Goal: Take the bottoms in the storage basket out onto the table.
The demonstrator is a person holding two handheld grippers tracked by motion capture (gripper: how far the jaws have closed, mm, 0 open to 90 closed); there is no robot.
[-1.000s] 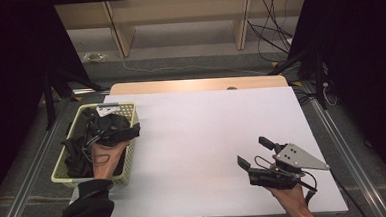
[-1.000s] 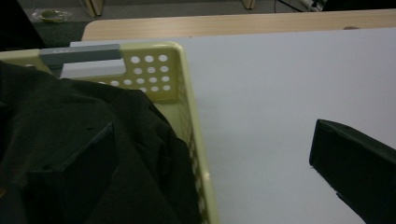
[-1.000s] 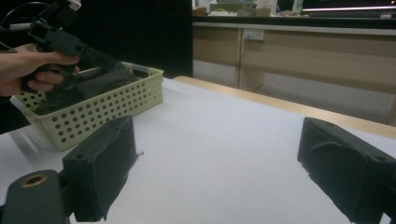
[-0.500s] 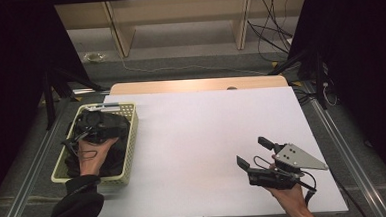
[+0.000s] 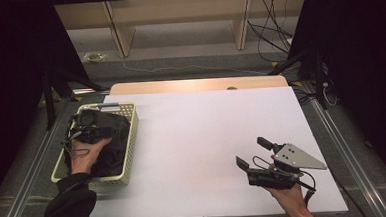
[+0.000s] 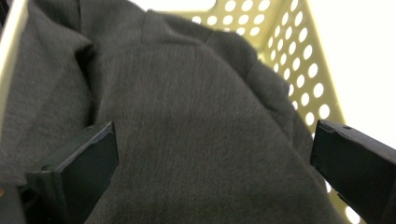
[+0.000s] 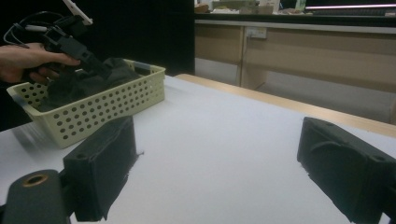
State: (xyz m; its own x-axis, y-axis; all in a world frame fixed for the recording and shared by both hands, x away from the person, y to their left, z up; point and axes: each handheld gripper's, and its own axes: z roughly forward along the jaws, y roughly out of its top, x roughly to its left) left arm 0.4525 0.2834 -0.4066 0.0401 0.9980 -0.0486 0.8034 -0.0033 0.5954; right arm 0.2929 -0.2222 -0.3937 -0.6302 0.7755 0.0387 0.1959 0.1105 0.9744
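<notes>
At the near edge of the counter (image 5: 202, 138), approx 5 o'clock, my right gripper (image 5: 256, 157) idles, fingers (image 7: 105, 163) spread wide w/ nothing between them, just bare white surface. Over at 9 o'clock sits the yellow basket (image 5: 131, 137), perforated walls, w/ the dark grey cloth (image 6: 187, 121) heaped inside. My left gripper (image 6: 210, 172) is down over that heap, fingers (image 6: 79, 168) apart, straddling the fabric, not pinched on it yet.

Handling, I reckon: cloth is soft, light, limp, not fragile. It'll drape and sag once lifted, poss. snag on the basket rim. Best hold is a raised fold or seam ridge near the top of the pile, so I bunch a thick layer rather than skim the surface.

Vs 0.5 s ago: left hand has dropped lower into the basket and shifted toward the far end; right gripper unchanged.
</notes>
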